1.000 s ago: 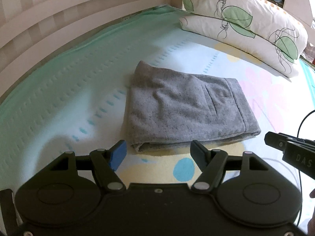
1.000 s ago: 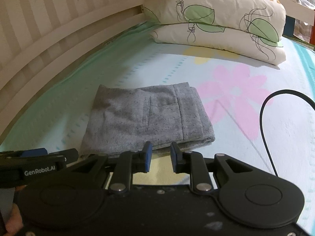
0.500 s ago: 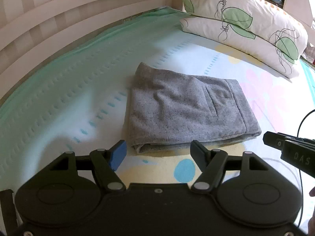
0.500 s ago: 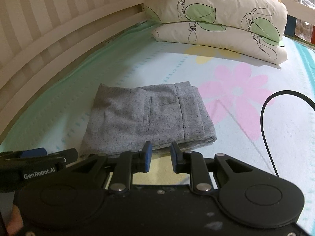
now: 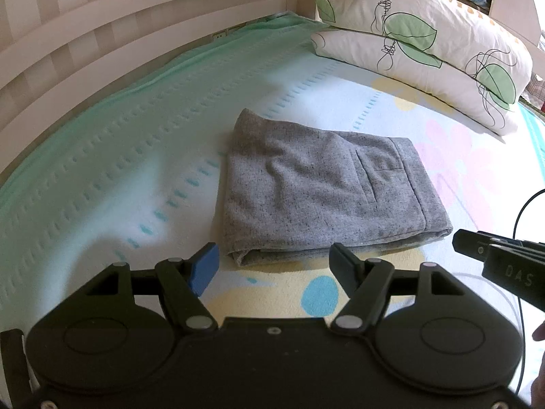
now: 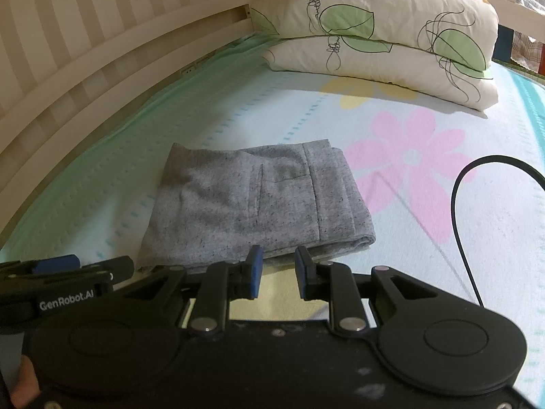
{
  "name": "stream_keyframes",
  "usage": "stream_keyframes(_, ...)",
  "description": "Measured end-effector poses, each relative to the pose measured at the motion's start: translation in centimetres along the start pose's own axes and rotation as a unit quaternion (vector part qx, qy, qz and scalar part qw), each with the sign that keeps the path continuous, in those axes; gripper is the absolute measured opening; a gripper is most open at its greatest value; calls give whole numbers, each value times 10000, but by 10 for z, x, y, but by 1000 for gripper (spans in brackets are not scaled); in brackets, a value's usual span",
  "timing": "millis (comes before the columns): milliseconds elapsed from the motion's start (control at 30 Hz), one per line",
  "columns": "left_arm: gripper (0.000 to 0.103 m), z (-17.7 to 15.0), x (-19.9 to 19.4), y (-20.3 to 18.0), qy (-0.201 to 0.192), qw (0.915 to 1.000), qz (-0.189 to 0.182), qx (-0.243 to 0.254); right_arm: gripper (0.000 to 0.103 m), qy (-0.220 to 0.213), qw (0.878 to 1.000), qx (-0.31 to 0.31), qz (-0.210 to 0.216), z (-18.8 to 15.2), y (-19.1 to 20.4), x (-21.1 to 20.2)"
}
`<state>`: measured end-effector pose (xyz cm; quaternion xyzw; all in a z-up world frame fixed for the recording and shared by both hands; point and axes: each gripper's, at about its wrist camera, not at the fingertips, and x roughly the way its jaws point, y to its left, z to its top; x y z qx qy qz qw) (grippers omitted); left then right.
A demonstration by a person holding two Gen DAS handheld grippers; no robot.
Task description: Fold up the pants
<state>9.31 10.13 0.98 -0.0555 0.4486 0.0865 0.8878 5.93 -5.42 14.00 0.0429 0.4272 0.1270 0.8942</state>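
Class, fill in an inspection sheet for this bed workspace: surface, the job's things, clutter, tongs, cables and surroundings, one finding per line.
Surface: floral-print bed sheet, flat.
Job's things: grey flecked fabric pants, folded into a compact rectangle, pocket side up, lying free.
Clutter: nothing seen.
Tongs: left tongs wide open, just short of the pants' near edge; right tongs open with a narrow gap, also holding nothing.
Cables: black cable looping over the sheet right of the pants.
Surroundings: two stacked leaf-print pillows; cream slatted wooden bed rail.
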Motion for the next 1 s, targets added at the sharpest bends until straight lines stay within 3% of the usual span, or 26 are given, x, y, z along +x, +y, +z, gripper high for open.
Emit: stream_keyframes(1000, 71, -1, -3, -2, -174, 9998, 9, -24, 23, 23, 10000, -26, 46, -2, -3, -2)
